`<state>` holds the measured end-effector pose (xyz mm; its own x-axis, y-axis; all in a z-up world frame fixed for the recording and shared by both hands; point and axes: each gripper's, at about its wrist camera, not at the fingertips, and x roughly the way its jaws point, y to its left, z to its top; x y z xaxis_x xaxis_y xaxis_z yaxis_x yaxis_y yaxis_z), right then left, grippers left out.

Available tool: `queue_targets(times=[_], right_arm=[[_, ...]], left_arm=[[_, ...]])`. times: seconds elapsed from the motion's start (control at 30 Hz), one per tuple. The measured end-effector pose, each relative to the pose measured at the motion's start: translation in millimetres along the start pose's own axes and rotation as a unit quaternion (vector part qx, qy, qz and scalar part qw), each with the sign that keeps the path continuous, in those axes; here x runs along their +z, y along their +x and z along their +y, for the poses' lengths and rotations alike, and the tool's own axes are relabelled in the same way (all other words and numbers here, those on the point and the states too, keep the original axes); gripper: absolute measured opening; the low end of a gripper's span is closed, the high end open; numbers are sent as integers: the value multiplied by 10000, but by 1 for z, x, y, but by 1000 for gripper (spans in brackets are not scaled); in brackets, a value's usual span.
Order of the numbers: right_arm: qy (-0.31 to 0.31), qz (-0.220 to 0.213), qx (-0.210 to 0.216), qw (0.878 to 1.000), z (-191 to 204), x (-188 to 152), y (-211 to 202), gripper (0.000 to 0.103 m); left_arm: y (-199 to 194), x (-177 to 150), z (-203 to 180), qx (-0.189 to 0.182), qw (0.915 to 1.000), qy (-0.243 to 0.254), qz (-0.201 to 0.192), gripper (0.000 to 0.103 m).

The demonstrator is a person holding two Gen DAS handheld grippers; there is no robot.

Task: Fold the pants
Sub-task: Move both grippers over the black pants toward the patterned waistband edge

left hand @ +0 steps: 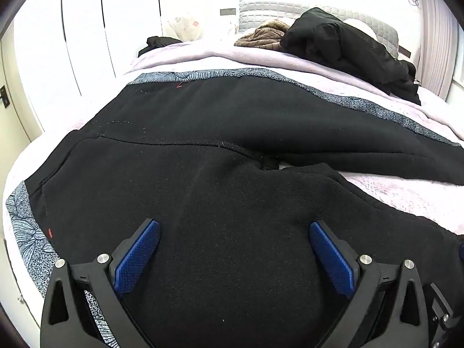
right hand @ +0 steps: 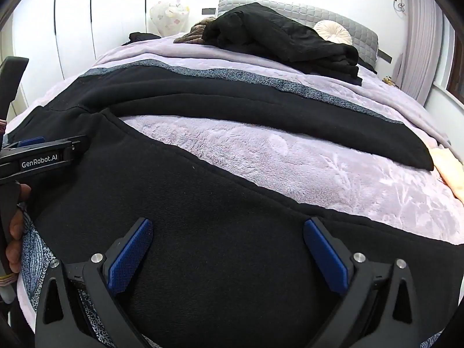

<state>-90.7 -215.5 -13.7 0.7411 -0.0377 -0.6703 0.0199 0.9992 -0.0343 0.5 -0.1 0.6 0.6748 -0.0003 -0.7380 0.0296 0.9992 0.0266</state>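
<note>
**Ana:** The black pants [left hand: 220, 133] lie spread flat on the bed [right hand: 290, 159], waist toward the left, both legs running off to the right. A grey patterned stripe [left hand: 362, 101] trims the far leg's outer edge, and another patch of that print sits at the near left corner.

**Ben:** Room to work, too. A wedge of bare lilac blanket opens between the two legs, widening to the right. The far leg's cuff stops short of the bed's right edge, near a pale peach cloth [right hand: 448, 171].

**Ana:** Up by the grey headboard [right hand: 319, 14] there's a heap of black clothes [right hand: 278, 37] with a brown garment [right hand: 194, 34] beside it, well apart from the pants.

**Ben:** Now the left claw [left hand: 233, 232]: tilted down over the seat of the pants, blue pads spread wide, nothing pinched between them.

**Ana:** Same story for the right claw [right hand: 227, 229], angled down over the near leg, jaws wide apart and empty. From its camera the left tool's black body shows at the left edge, with the person's fingers [right hand: 14, 232] wrapped round its handle.
</note>
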Motion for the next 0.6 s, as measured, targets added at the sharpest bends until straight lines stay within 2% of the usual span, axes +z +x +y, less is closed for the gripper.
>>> queue_targets(times=[0.33,0.47,0.57,0.6], right_arm=[[-8,59,-14,10000,0,0,2,103],[1,224,-24,9997,1,3,4,103],[-54,544,-48,9985,3,15,-1,103],[-99,457,22,9989,5,22,-9,103]], left_arm=[[-2,7,-3,-2,10000,8,16,103],[-3,3,-5,-8,10000,0,21,103],[-6,5,4,-91,9998,-136,101,103],[-12,10,9,-179,9995,-231,148,103]])
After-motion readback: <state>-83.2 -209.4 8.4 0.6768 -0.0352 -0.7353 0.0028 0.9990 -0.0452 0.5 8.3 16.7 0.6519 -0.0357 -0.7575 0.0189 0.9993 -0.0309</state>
